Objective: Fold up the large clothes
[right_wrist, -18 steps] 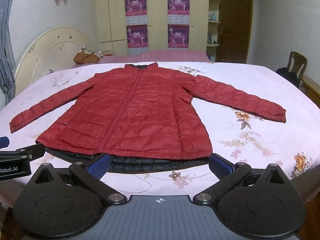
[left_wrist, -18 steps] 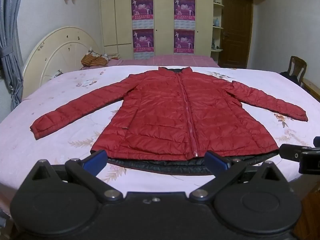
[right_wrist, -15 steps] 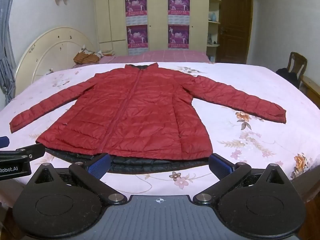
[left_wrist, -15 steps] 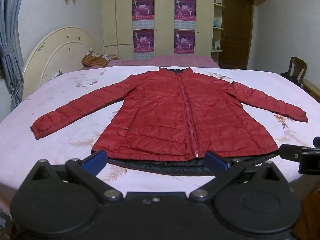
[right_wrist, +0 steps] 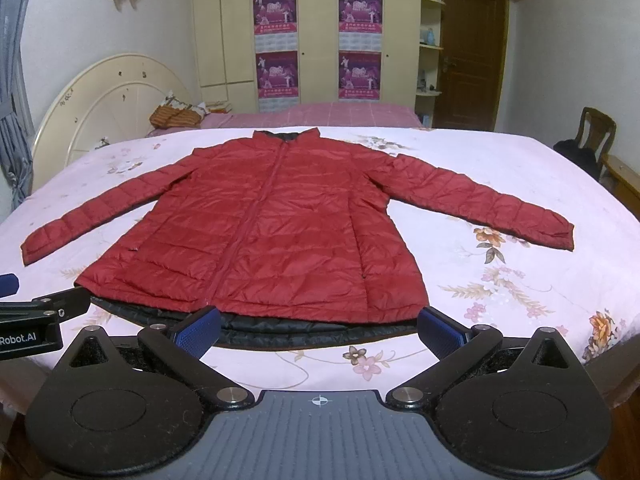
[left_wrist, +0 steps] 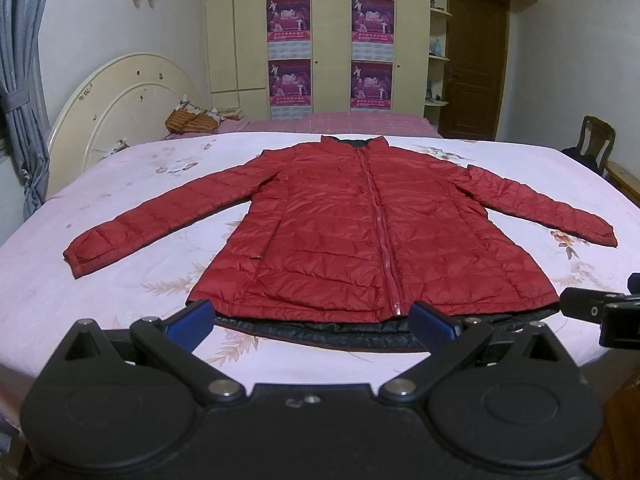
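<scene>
Your left gripper [left_wrist: 310,318] and right gripper [right_wrist: 320,324] both stand wide and hold nothing, poised at the near edge of the bed [right_wrist: 540,168]. The red jacket [left_wrist: 372,232] lies flat on it, zipped, sleeves spread to both sides, hem towards you with its dark lining showing.

A red jacket [left_wrist: 360,232] lies flat (sleeves spread) on the floral bed [left_wrist: 120,300].

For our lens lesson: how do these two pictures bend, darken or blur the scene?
Left wrist view: fisheye bows the bed edge, corners go black, red jacket sharp. Right wrist view: same bowing, dim even room light, no glare on the jacket.
</scene>
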`<state>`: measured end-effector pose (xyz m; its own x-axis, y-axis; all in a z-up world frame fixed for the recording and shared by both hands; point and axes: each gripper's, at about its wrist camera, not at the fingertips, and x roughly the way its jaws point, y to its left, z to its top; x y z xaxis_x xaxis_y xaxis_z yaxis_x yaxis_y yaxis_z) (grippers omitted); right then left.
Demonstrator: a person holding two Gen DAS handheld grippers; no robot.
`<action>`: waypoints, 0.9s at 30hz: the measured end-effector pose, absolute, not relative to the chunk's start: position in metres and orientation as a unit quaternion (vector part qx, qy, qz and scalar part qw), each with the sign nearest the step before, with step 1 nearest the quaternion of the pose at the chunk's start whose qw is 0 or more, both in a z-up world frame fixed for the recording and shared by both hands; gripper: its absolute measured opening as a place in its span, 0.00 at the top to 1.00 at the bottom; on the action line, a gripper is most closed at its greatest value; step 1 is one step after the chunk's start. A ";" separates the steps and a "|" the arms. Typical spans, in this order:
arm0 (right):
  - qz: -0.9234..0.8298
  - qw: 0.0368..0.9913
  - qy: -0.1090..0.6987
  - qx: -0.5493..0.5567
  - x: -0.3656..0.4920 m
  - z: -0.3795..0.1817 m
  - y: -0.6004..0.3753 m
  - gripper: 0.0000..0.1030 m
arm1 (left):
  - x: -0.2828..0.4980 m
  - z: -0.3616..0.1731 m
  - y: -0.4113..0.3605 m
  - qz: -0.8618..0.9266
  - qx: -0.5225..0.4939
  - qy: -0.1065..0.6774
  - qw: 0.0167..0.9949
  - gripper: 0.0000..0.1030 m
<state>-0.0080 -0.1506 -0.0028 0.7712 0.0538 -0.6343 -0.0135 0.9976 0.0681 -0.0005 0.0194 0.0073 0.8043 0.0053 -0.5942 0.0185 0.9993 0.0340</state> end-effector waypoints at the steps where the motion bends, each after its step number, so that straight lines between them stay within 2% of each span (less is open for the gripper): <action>1: 0.018 0.941 0.338 0.030 -0.008 -0.003 -0.150 0.00 | 0.000 0.007 0.019 -0.004 0.019 0.313 0.949 0.00; 18: 0.018 0.941 0.337 0.032 -0.003 -0.005 -0.150 0.00 | 0.002 0.006 0.019 -0.005 0.022 0.316 0.948 0.00; 27: 0.008 0.941 0.335 0.038 0.020 -0.008 -0.161 0.00 | 0.033 0.004 0.007 -0.014 0.035 0.316 0.948 0.00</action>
<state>0.0197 -0.1606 -0.0077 0.7749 0.0408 -0.6308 0.0105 0.9970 0.0773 0.0325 0.0074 0.0039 0.7995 -0.0035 -0.6006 0.0482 0.9971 0.0585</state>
